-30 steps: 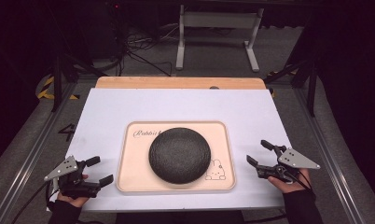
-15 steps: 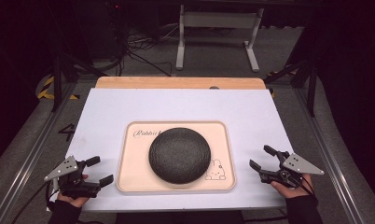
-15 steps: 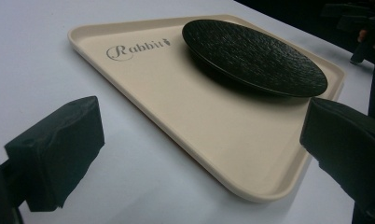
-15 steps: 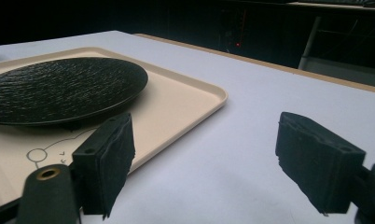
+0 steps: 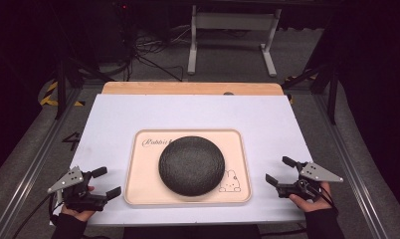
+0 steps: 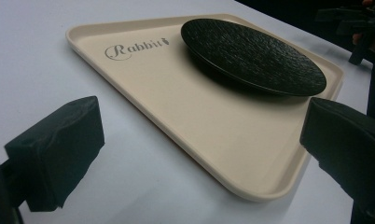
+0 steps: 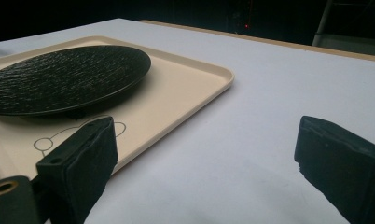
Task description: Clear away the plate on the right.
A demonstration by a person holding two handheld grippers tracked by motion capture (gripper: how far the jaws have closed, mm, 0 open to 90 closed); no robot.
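Flanking the cream tray [image 5: 133, 179] from either side, the left gripper [image 5: 107, 182] and right gripper [image 5: 277, 170] rest low over the white table [image 5: 188, 112], each with jaws spread wide and holding nothing. The tray lies at the near middle of the table, its long axis running left to right; the "Rabbit" lettering [image 6: 134, 48] sits at its far left corner and the rabbit drawing [image 5: 228, 183] at its near right, so the print reads upright from the near side. A black plate [image 5: 191, 164], round and textured, rests loose on the tray, slightly right of centre. Both grippers are just beside the tray's short edges but apart from them. Judged from here, the chief risk is an uneven lift: if one gripper bites the thin rim before the other, or higher, the tray would tilt and the plate could slide toward the low side. A shallow pinch on the sloped rim might also slip off.
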